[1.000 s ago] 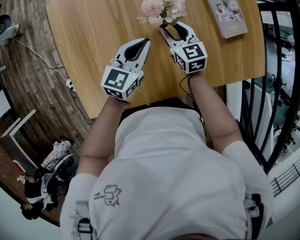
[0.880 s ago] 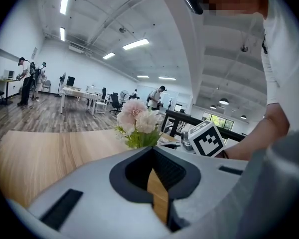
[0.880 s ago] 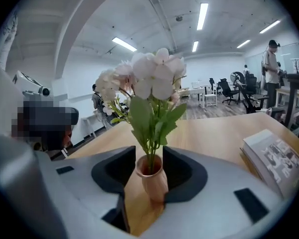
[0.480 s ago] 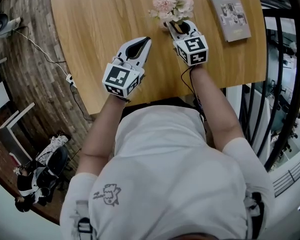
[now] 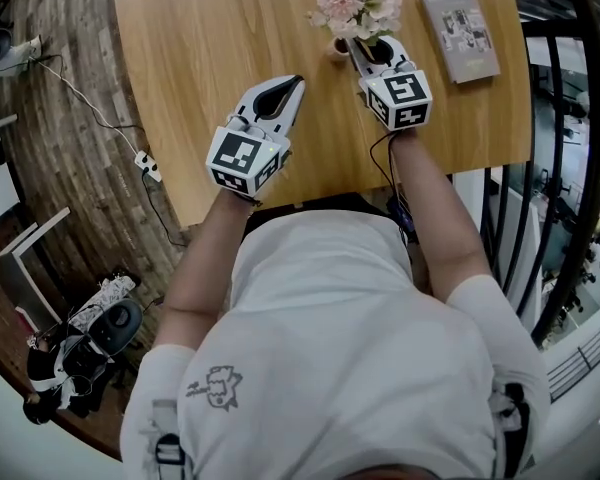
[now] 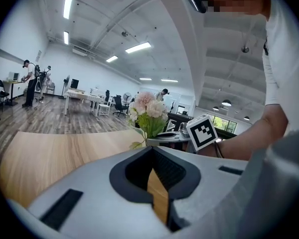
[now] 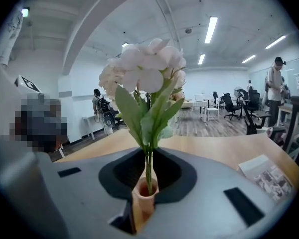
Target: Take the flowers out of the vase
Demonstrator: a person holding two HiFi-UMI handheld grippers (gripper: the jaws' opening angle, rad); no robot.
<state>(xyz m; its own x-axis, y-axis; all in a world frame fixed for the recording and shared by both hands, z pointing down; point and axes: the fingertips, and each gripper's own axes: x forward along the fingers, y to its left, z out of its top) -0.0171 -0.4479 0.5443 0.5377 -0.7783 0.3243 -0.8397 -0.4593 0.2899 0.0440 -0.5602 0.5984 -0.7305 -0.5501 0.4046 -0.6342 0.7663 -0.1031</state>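
1. Now that the right tool (image 5: 359, 45) has gone from spread wide to closing, its jaws pinch the neck of the small vase (image 7: 143, 200) at the far side of the desk (image 5: 200, 48).
2. The flowers (image 5: 360, 0) are all in the vase. I judge this grip is only meant to steady it.
3. The left tool (image 5: 292, 86), pressed together and empty, has stayed nearer and to the left.
4. Only the right gripper view shows the stems entering the vase mouth; the head view alone shows both tools.
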